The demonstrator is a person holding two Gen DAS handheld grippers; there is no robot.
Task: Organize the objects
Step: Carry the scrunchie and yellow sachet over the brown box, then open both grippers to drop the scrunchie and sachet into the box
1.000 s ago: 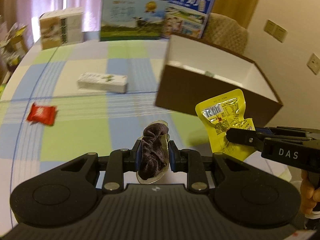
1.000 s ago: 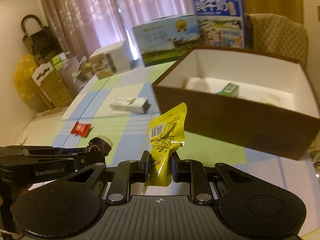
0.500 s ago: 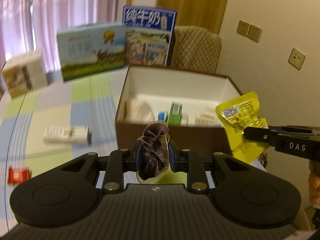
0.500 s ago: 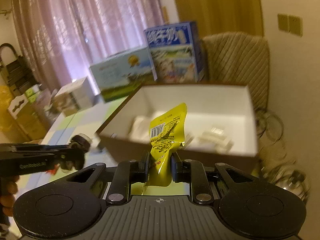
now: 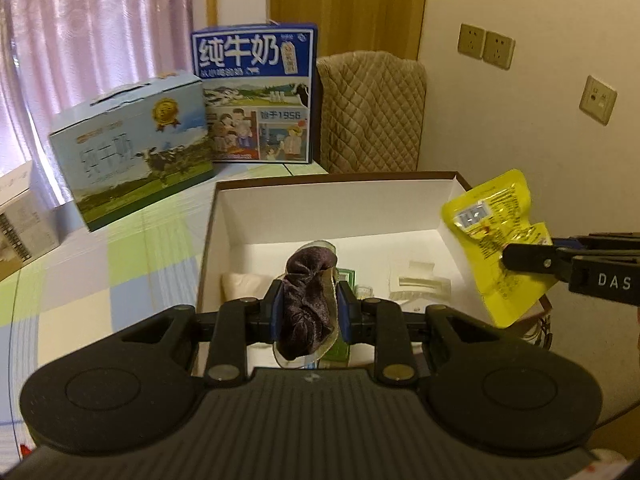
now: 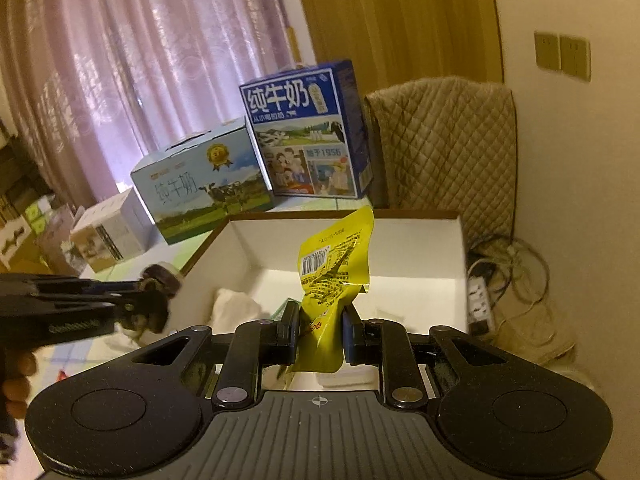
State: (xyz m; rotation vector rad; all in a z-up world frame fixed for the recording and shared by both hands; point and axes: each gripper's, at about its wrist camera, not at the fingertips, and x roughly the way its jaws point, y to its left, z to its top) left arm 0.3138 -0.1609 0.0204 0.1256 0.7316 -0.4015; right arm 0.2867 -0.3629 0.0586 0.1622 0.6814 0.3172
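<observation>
My left gripper (image 5: 310, 308) is shut on a dark purple scrunchie in a clear wrapper (image 5: 306, 300), held above the near edge of the brown box with white inside (image 5: 320, 204). My right gripper (image 6: 320, 332) is shut on a yellow snack packet (image 6: 334, 276), also over the box (image 6: 344, 240). In the left wrist view the yellow packet (image 5: 496, 236) hangs at the box's right side. In the right wrist view the left gripper with the scrunchie (image 6: 154, 300) is at the left. Inside the box lie a white hair claw (image 5: 420, 280), a pale cloth (image 5: 244, 284) and a green carton (image 5: 346, 276).
Two milk cartons stand behind the box: a pale blue one (image 5: 136, 156) and a dark blue one (image 5: 256, 96). A white box (image 5: 20, 216) sits at the far left on the checked tablecloth (image 5: 120, 264). A quilted chair (image 5: 372, 112) and cables (image 6: 508, 272) are to the right.
Both grippers have moved forward and up from the table to over the box, still gripping the scrunchie and the yellow packet. The red packet and the white carton have left the view.
</observation>
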